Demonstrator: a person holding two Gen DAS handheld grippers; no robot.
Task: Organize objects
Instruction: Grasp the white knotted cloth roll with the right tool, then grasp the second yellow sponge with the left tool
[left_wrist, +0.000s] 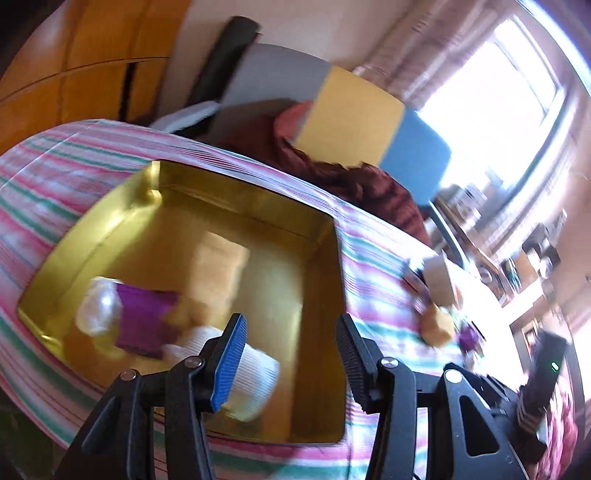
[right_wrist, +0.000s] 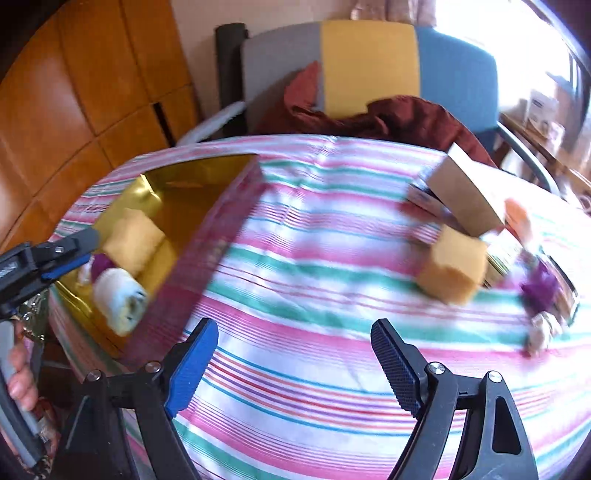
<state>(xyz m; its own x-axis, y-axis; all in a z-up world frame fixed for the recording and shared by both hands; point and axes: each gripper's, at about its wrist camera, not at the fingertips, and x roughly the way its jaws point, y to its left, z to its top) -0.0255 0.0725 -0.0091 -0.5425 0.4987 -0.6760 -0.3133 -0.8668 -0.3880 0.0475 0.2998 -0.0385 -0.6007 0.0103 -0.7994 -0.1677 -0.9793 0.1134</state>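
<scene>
A gold tin box (left_wrist: 236, 206) sits on the striped cloth; it also shows in the right wrist view (right_wrist: 192, 192) at the left. Inside lie a yellow sponge (left_wrist: 218, 266), a purple wrapped packet (left_wrist: 144, 317) and a white rolled towel (left_wrist: 255, 384). My left gripper (left_wrist: 291, 354) is open and empty just above the box, over the towel. My right gripper (right_wrist: 295, 365) is open and empty above the bare cloth. A second yellow sponge (right_wrist: 454, 269), a cardboard box (right_wrist: 469, 195) and a purple packet (right_wrist: 539, 288) lie at the right.
The table has a pink, green and white striped cloth (right_wrist: 317, 236). A chair with a grey, yellow and blue back (right_wrist: 369, 62) holds a dark red cloth (right_wrist: 406, 118) behind the table. Wooden cabinets (right_wrist: 74, 92) stand at the left.
</scene>
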